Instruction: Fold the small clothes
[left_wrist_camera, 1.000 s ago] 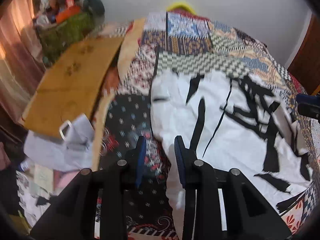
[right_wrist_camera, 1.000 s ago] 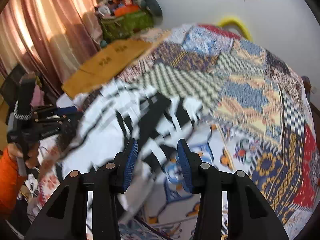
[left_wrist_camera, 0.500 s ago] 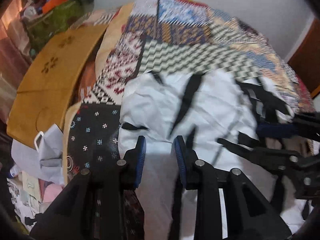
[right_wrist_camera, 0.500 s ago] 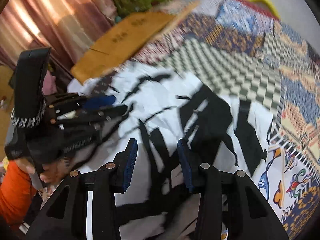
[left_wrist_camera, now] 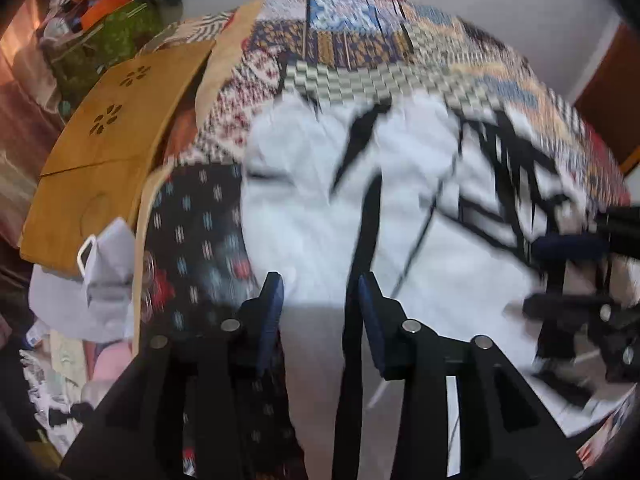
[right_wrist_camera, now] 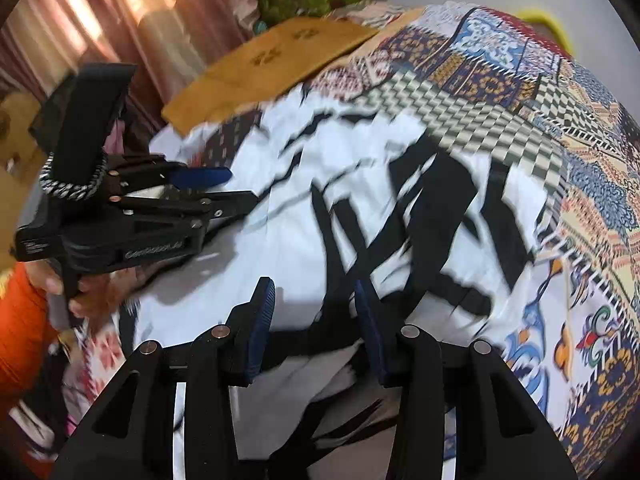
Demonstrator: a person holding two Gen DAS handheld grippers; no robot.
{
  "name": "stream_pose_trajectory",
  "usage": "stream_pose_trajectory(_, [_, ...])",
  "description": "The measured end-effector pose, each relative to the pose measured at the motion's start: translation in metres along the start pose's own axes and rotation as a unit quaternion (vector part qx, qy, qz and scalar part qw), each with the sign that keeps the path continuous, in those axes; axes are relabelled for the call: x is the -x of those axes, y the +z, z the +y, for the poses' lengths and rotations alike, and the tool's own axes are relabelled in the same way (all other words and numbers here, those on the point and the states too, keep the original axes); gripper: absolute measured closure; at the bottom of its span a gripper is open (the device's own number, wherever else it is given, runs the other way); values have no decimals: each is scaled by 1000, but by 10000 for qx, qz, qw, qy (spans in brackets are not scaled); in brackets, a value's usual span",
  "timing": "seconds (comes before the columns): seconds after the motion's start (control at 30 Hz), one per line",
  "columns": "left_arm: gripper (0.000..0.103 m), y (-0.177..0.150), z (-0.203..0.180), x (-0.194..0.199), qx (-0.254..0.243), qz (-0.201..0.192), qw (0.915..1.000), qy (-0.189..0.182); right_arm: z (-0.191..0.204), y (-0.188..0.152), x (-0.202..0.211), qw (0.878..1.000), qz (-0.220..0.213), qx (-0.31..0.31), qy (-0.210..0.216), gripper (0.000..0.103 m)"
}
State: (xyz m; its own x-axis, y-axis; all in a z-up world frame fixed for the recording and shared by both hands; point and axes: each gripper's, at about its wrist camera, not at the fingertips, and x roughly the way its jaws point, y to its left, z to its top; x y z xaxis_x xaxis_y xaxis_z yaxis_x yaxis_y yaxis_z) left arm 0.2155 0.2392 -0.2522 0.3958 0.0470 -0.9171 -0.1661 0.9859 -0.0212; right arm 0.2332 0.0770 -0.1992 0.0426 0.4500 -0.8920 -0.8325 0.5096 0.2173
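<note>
Left wrist view: the left gripper (left_wrist_camera: 320, 300), jaws just widened and parted, hangs over a white garment with black brushstroke print (left_wrist_camera: 320, 208) spread on a patchwork bedspread (left_wrist_camera: 360, 48).

Right wrist view: the right gripper (right_wrist_camera: 314, 312), jaws apart and gripping nothing, hangs above the garment (right_wrist_camera: 288, 240).

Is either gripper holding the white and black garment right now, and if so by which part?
Nothing is held. The left gripper, jaws just opening, and right gripper hang open above the garment.
</note>
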Motion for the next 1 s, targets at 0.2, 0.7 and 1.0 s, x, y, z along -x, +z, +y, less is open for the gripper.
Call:
stream_pose_trajectory(0.2, [60, -38, 4, 15, 154, 140, 9998, -12, 11, -20, 19, 9999, -54, 56, -66, 65])
stream_pose_trajectory(0.7, [60, -53, -18, 233, 687, -2358, 9693, 71, 57, -47, 197, 9613, -2723, -176, -380, 65])
stream_pose_trajectory(1.0, [54, -104, -71, 343, 429, -3907, 9191, 260, 109, -90, 270, 9135, -4020, -101, -615, 65])
